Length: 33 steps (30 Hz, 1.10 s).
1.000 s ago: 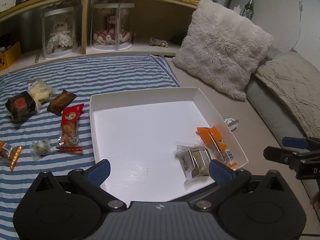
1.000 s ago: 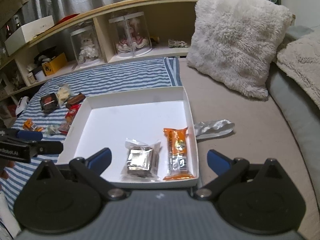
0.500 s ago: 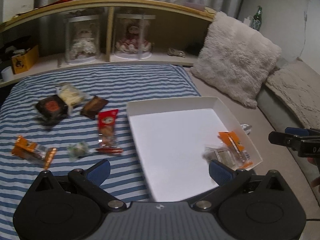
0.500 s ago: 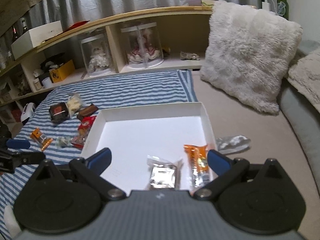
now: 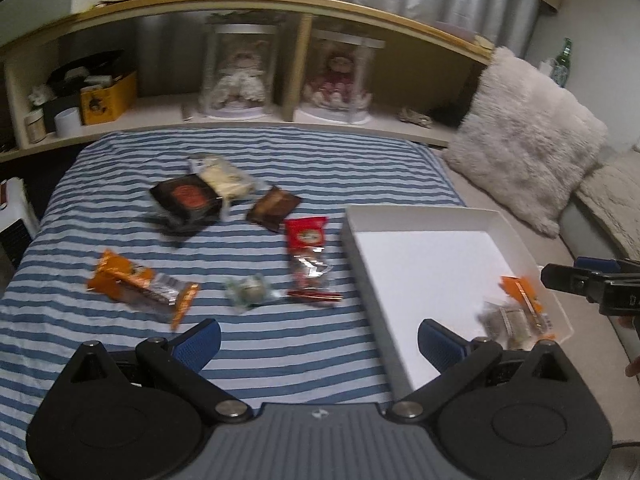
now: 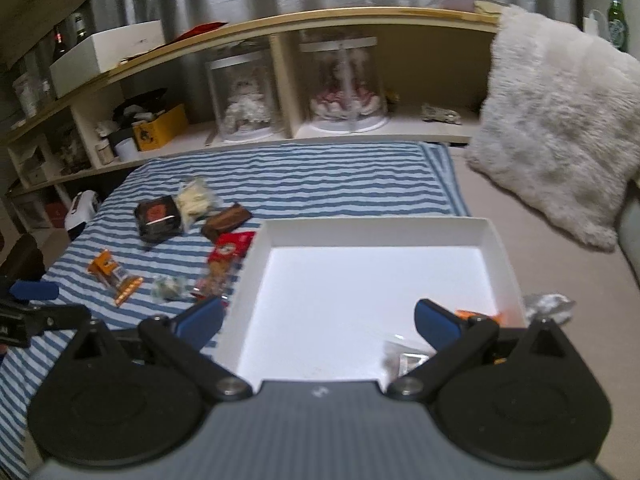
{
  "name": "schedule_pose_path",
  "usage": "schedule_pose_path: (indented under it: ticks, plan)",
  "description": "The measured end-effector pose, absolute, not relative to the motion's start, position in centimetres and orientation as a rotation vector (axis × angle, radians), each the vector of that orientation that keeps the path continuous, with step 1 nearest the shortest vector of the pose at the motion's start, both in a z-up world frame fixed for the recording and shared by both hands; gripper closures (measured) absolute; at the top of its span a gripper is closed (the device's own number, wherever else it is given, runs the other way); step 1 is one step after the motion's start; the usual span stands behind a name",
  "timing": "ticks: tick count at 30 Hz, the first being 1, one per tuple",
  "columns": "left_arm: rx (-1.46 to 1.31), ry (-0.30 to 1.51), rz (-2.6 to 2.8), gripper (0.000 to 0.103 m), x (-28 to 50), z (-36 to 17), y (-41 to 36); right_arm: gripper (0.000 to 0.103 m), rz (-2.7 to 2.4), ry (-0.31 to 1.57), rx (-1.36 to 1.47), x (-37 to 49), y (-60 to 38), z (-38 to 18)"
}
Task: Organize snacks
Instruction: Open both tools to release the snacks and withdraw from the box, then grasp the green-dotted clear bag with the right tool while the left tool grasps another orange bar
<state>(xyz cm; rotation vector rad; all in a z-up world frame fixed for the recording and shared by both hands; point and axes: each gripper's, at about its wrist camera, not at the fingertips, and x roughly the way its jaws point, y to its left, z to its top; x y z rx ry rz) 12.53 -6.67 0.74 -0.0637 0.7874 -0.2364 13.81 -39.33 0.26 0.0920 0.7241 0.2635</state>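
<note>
A white box lies on the bed with an orange packet and a clear-wrapped silver snack in its near right corner. Several snacks lie on the striped blanket to its left: a red packet, a small green sweet, an orange packet, a brown bar, a dark box and a pale packet. My left gripper hovers open over the blanket, empty. My right gripper hangs open above the box's near edge, empty.
A fluffy cushion leans at the back right. A curved wooden shelf with two dolls under clear domes runs behind the bed. A crumpled silver wrapper lies right of the box. A green bottle stands far right.
Both grippers have pulled back and swung left; the left view now takes in the loose snacks on the blanket. The box's contents have slid toward the frames' lower right. Both stay open.
</note>
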Motion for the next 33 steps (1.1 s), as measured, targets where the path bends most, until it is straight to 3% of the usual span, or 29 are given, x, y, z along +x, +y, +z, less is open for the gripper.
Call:
schedule_pose_path:
  ticks: [20, 33]
  plan:
    - [-0.23, 0.784, 0.045, 0.0, 18.3, -2.9, 4.3, 0.0, 0.33, 0.713, 0.181, 20.7, -26.9, -2.8]
    - [-0.317, 0.825, 0.161, 0.0, 24.9, -8.2, 6.3, 0.001, 0.497, 0.691, 0.024, 24.1, -20.7, -7.4]
